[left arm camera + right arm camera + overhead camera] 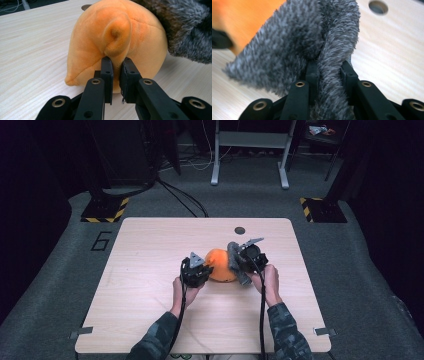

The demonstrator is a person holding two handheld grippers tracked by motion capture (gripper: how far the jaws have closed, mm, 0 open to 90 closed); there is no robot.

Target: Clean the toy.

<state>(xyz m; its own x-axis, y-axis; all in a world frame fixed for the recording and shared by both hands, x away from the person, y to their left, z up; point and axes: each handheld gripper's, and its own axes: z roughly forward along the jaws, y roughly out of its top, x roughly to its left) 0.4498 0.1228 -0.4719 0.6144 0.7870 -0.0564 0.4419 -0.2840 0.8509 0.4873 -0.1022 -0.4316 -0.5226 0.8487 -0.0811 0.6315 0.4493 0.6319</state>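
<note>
A light wooden table with pale grain and rounded corners fills the middle of the high view, standing on grey carpeted floor. A small round dark hole sits in the tabletop near its far edge, a little right of centre. Two small grey metal brackets stick out at the near corners, lower left and lower right of the frame. A rounded orange plush toy rests directly on the table at the centre of the frame, with a grey fuzzy cloth against its right side.
</note>
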